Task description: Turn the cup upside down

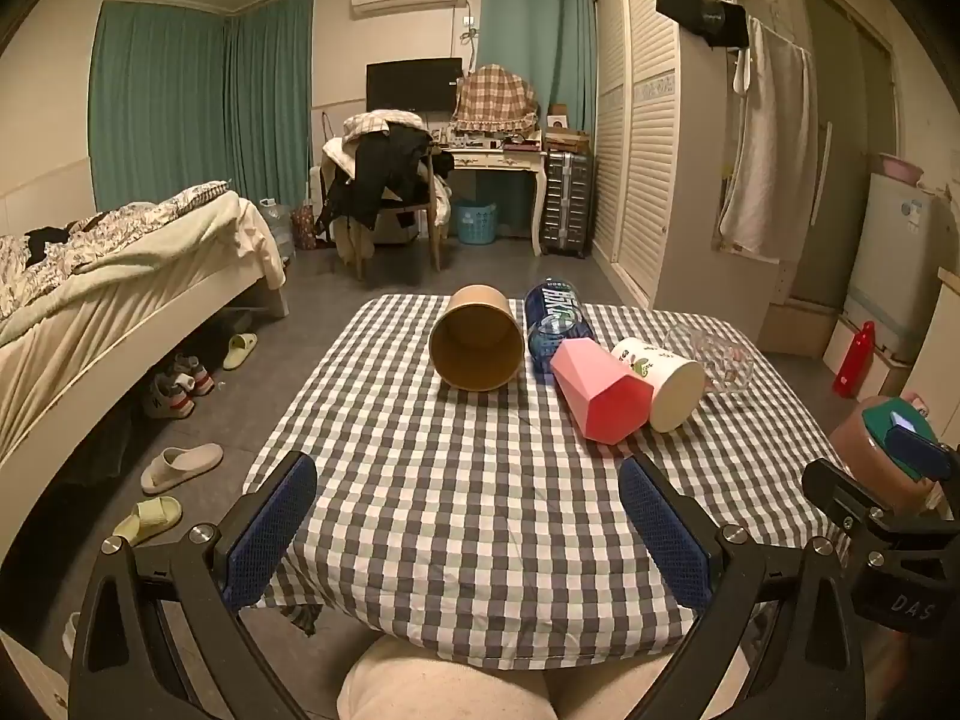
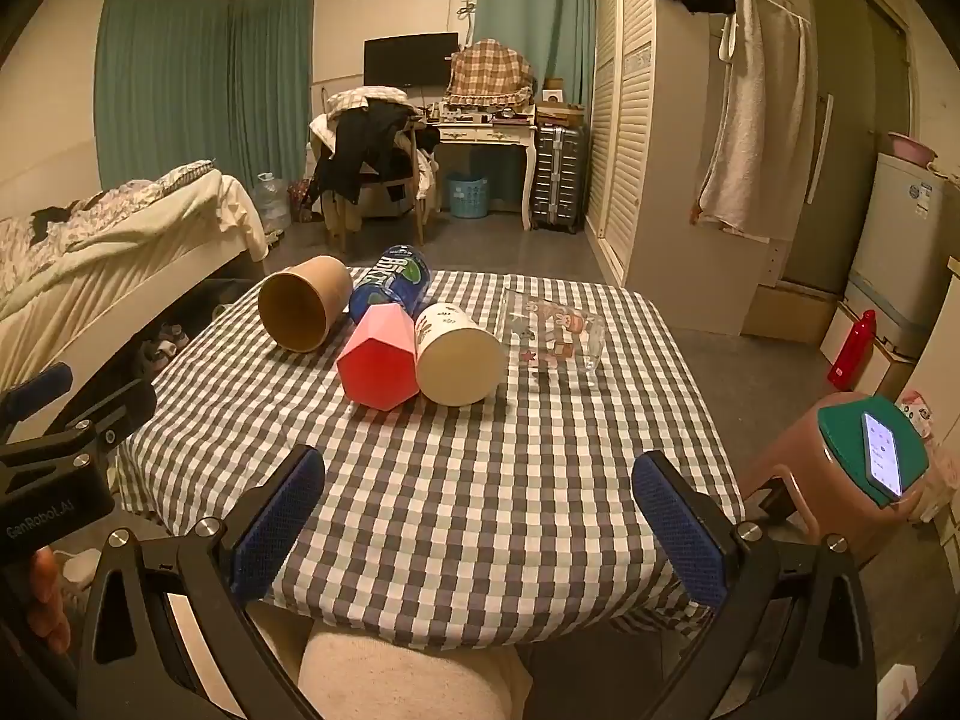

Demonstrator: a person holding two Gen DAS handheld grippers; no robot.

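Left wrist view: brown cup (image 1: 476, 338) on its side, empty (pink cup (image 1: 600, 391) too). Both grippers, left (image 1: 468, 531) & right (image 2: 480, 525), wide open, holding nothing.

table (image 2: 480, 480) cloth: grey-white check. cups: tan (image 2: 303, 312), pink (image 2: 378, 360), cream (image 2: 459, 354). blue bottle (image 2: 393, 282). curtains (image 2: 204, 84) teal.

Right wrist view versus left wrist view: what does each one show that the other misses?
Only the right wrist view shows the phone's lit screen face-on atop the stool, and the printed pattern on the clear glass cup. Only the left wrist view shows slippers on the floor beside the bed. Both share the checkered tablecloth with five vessels lying on their sides: brown paper cup, blue bottle, pink faceted cup, white cup and the glass. Each view's own tool, left tool and right tool, is open and empty.
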